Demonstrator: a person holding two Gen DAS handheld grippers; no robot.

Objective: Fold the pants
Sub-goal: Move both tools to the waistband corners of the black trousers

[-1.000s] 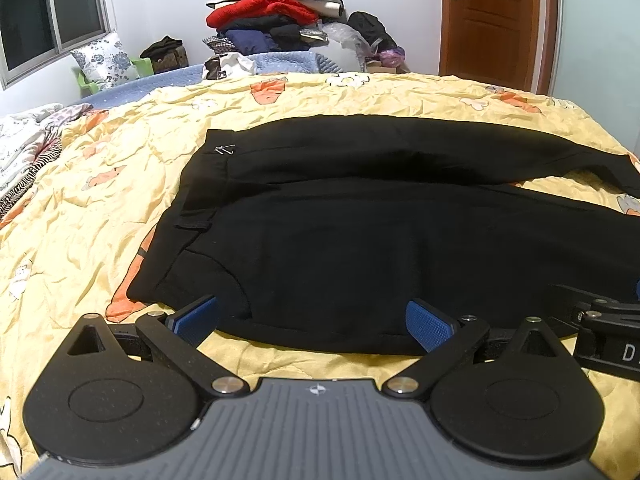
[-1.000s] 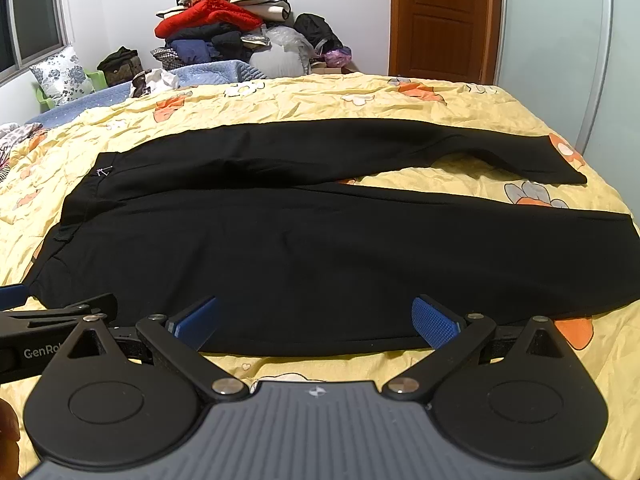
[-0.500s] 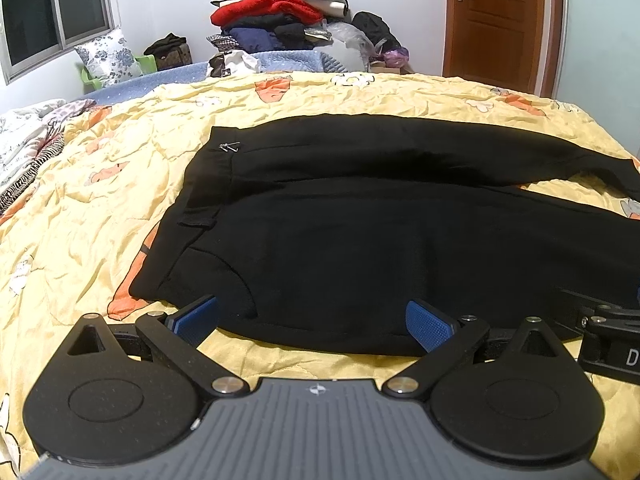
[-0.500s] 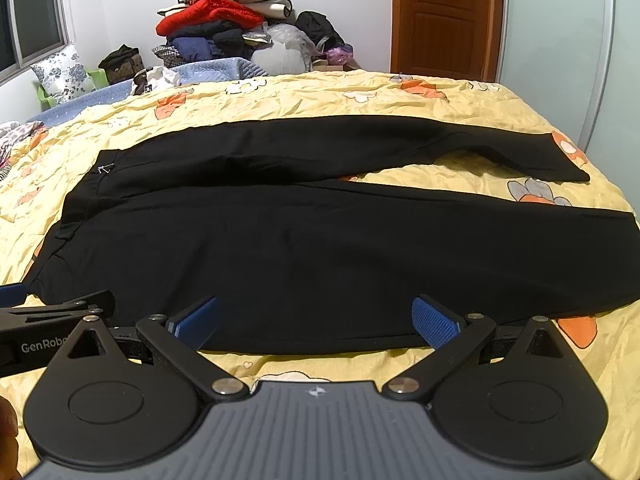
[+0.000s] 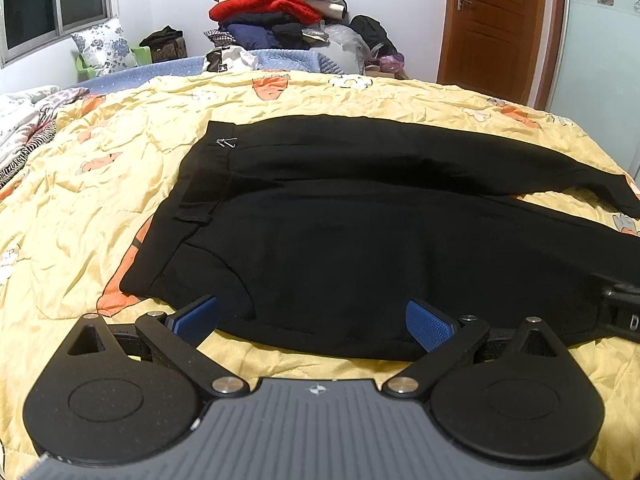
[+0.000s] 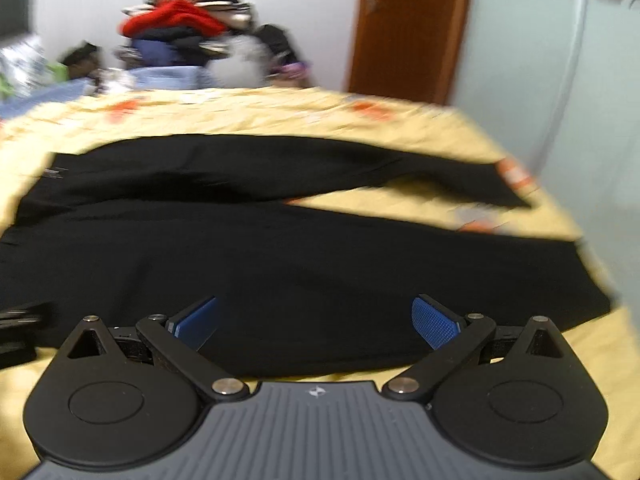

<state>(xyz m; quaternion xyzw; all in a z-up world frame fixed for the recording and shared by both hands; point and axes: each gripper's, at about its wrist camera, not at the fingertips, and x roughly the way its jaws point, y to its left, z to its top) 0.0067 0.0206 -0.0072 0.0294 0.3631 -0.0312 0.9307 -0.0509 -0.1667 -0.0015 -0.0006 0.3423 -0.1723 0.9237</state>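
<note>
Black pants lie flat on the yellow bedspread, waistband to the left, the two legs spread toward the right. They also fill the right wrist view, which is blurred. My left gripper is open and empty, just above the near edge of the pants by the waist. My right gripper is open and empty over the near leg's near edge. The right gripper's side shows at the right edge of the left wrist view.
A tall pile of clothes stands beyond the bed's far edge. A floral pillow and a window are at the far left. A wooden door is at the far right. Striped bedding lies at the left.
Both grippers have moved forward, toward the pants' near edge. The right gripper has swung right, blurring its view. Both stay open.
</note>
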